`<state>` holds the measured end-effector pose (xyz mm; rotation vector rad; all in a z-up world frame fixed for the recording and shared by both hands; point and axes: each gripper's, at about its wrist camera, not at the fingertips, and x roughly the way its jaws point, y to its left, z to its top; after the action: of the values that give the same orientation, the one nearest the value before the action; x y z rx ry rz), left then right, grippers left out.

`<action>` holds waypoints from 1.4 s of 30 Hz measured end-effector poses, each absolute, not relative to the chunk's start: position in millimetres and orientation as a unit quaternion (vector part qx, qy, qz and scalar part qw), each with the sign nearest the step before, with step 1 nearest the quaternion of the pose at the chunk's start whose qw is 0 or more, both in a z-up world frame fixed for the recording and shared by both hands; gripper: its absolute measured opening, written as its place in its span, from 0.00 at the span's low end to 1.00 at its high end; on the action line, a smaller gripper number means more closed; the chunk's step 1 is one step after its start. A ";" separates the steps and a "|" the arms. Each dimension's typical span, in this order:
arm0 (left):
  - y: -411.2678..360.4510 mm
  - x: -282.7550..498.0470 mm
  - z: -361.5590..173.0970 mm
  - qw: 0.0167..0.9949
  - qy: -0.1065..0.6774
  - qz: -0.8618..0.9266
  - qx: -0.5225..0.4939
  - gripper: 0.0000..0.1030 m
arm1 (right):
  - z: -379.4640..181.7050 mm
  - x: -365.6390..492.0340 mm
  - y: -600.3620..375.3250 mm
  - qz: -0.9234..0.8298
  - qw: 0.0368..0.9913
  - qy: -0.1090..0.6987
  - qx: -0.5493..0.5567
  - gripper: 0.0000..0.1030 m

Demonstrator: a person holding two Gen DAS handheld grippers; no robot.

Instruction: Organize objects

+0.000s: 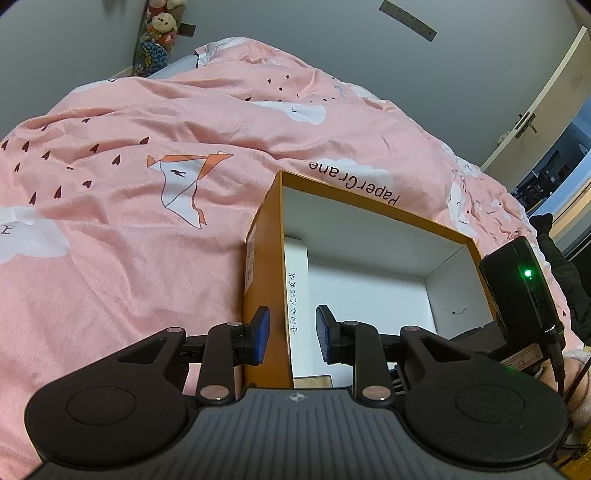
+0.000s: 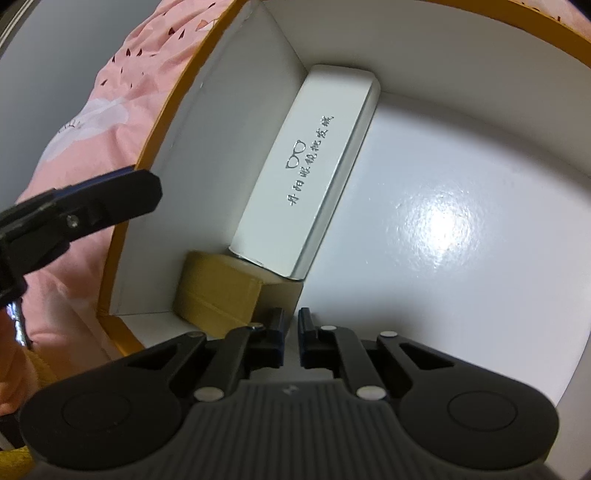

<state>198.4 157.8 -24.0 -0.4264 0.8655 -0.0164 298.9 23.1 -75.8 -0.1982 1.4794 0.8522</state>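
An orange box with a white inside sits on the pink bed cover. My left gripper is open and straddles its left wall, one finger outside, one inside. A long white glasses box lies inside along that wall; it also shows in the left wrist view. A small brown cardboard box sits at its near end. My right gripper is inside the orange box, its jaws nearly closed with a narrow empty gap, just beside the brown box.
The pink patterned duvet covers the bed all around the box. The right gripper's black body rises at the box's right side. Plush toys and a door stand far behind.
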 end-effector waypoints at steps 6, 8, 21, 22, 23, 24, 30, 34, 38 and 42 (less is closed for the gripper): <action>151.3 187.1 -6.9 0.896 0.401 -0.005 -0.193 0.29 | -54.6 287.8 17.8 0.370 0.684 0.622 -0.096 0.10; 146.2 179.8 2.6 0.901 0.391 -0.005 -0.187 0.29 | -38.1 280.0 8.8 0.373 0.700 0.602 -0.093 0.11; 93.0 109.3 34.8 0.924 0.355 -0.049 -0.135 0.29 | 52.0 177.3 -90.6 0.352 0.853 0.384 -0.030 0.54; 88.3 104.9 31.4 0.922 0.360 -0.054 -0.130 0.29 | 50.9 167.9 -100.1 0.346 0.857 0.381 -0.020 0.56; 84.0 101.4 27.2 0.921 0.365 -0.056 -0.125 0.29 | 48.9 161.3 -107.7 0.340 0.860 0.381 -0.013 0.57; 79.8 97.8 21.9 0.919 0.371 -0.058 -0.121 0.29 | 45.2 152.9 -116.2 0.333 0.861 0.385 -0.007 0.57; 63.3 80.3 -16.2 0.903 0.403 -0.078 -0.126 0.29 | 9.5 112.0 -153.0 0.290 0.863 0.412 0.026 0.56; 46.6 68.4 -30.8 0.904 0.407 -0.100 -0.082 0.32 | -16.8 102.6 -161.3 0.276 0.851 0.445 0.035 0.55; 37.7 68.0 -36.5 0.903 0.415 -0.099 -0.050 0.47 | -31.9 105.4 -166.3 0.259 0.843 0.470 0.037 0.54; 24.1 69.6 -37.5 0.906 0.405 -0.116 0.024 0.58 | -34.2 109.6 -167.4 0.257 0.839 0.477 0.042 0.54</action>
<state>69.6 24.1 -37.5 0.0502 0.8372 -0.2390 109.6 -167.4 -34.2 0.0893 1.0088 0.5434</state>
